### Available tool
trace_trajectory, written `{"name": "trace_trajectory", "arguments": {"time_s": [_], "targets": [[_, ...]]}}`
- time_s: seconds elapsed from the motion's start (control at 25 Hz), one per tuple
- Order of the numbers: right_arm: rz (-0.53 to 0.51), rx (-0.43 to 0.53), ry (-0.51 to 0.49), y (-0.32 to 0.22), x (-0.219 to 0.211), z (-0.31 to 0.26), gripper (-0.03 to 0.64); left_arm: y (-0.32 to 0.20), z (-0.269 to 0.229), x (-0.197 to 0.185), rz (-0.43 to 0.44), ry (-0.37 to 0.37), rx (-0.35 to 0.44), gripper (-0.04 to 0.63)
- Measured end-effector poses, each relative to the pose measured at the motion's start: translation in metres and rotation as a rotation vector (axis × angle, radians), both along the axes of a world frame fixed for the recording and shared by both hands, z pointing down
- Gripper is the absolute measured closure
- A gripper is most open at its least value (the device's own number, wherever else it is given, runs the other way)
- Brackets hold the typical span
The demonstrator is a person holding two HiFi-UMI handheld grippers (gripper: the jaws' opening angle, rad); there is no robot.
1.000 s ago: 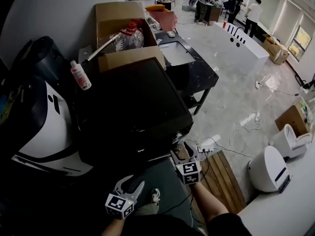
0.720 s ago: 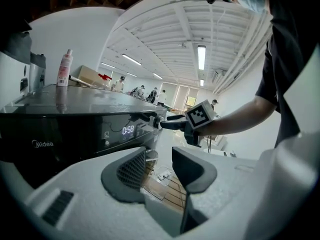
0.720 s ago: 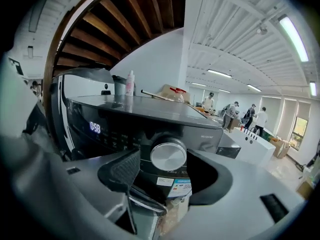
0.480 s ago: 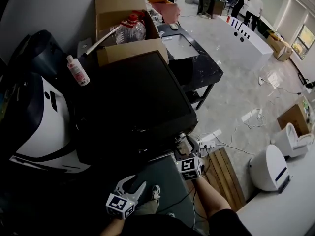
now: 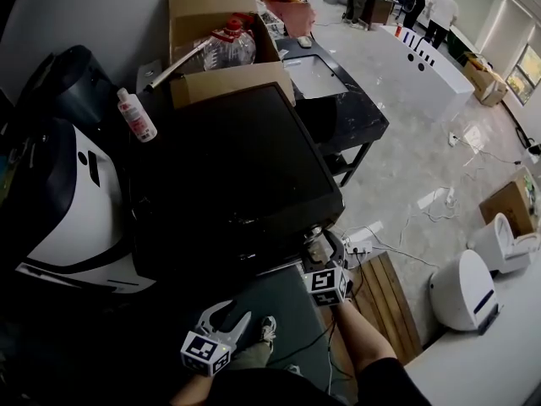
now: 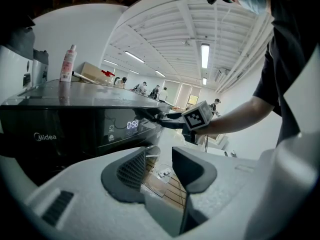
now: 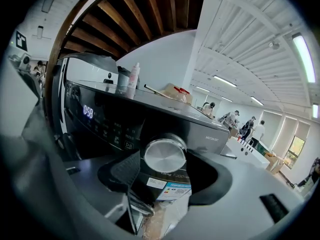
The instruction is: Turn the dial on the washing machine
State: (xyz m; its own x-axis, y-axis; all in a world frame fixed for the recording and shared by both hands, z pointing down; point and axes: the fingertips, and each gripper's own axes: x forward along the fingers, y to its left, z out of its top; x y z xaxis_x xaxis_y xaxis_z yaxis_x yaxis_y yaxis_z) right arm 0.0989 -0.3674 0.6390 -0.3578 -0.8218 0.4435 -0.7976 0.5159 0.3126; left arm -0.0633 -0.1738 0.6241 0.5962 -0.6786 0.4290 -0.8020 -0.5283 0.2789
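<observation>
At the 5 o'clock corner of the black washing machine (image 5: 237, 176), seen from the head view, the right gripper (image 5: 321, 248) met the front panel. In the right gripper view, the round silver dial (image 7: 165, 155) sat between its two jaws, which stood wide and pressed against the dial's rim at 3 and 9 o'clock. A lit display (image 7: 88, 112) glowed on the panel at 10 o'clock from the dial, and a label was stuck to the panel just below it.

The left gripper (image 5: 228, 315) hung at 7 o'clock from the right one, apart from the machine. Its jaws stood apart with nothing between them; only the floor and a wooden pallet (image 5: 380, 299) showed through the gap in the left gripper view.

On the machine's top, towards 10 o'clock, a white bottle with a pink label (image 5: 136, 115) stood upright. A cardboard box (image 5: 215, 32) sat at 12 o'clock, behind the machine, with a clear water jug (image 5: 226, 47) inside it. Several people stood far off at 1 o'clock.
</observation>
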Motion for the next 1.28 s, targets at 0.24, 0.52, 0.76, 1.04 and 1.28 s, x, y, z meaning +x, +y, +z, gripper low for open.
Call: {"name": "trace_trajectory", "arguments": {"time_s": [0.24,0.52,0.76,1.04,1.28], "targets": [[0.019,-0.081,-0.152,0.0,0.004,0.004,0.36,0.001,-0.001,-0.003,-0.007,-0.008,-0.003,0.439],[0.046,-0.231,-0.46,-0.004,0.01,0.004,0.348,-0.001,-0.005,0.006,0.004,-0.008,0.004,0.439],[0.068,-0.293,-0.571,-0.005,0.013,0.007,0.35,0.0,-0.006,0.008,0.011,-0.007,0.009,0.439],[0.086,-0.449,-0.891,-0.004,0.009,0.0,0.35,0.002,-0.003,0.008,0.008,-0.008,0.001,0.439],[0.087,-0.489,-0.969,-0.006,0.013,0.008,0.348,-0.001,-0.001,0.013,0.019,-0.002,-0.002,0.439]]}}
